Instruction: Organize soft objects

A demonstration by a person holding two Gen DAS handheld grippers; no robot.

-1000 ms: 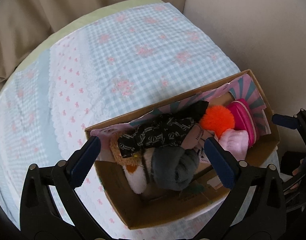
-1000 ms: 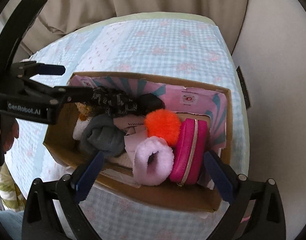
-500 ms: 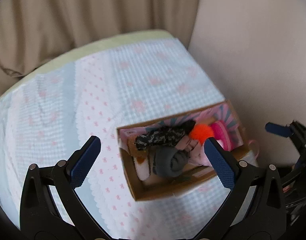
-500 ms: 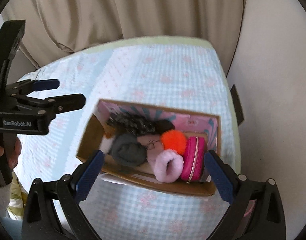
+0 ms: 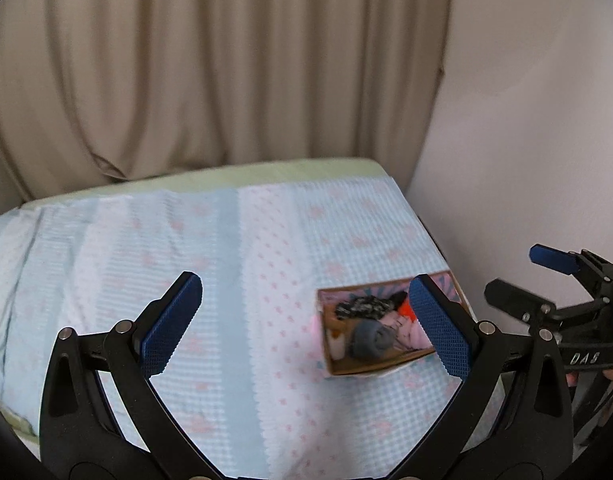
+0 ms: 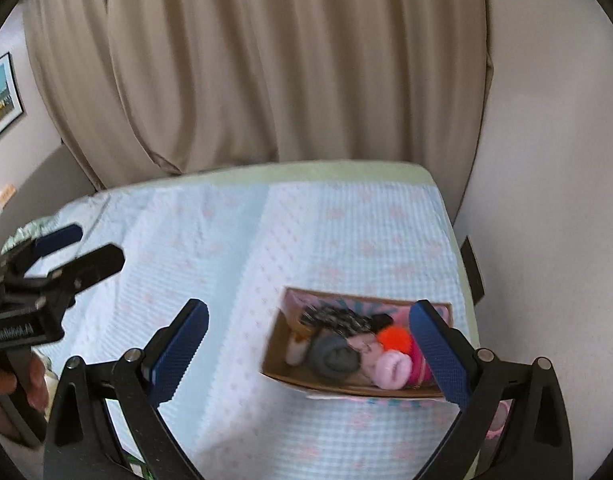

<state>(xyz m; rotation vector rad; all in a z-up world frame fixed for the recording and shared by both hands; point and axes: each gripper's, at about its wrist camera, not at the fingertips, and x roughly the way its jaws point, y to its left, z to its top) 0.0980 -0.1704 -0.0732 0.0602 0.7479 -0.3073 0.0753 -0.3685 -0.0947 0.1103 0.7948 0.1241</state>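
Cardboard box (image 6: 280, 360) of soft things: on checked bedcover (image 6: 234, 248) near wall | grey rolled sock (image 6: 334, 356), fluffy orange pompom (image 6: 392, 338), pink plush ring (image 6: 392, 368) inside | left gripper (image 5: 306, 324) jaws wide apart, empty | right gripper (image 6: 310, 350) jaws wide apart, empty

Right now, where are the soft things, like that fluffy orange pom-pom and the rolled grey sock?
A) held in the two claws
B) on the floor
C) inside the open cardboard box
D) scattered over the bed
C: the fluffy orange pom-pom and rolled grey sock lie inside the open cardboard box, and both claws are open and empty.
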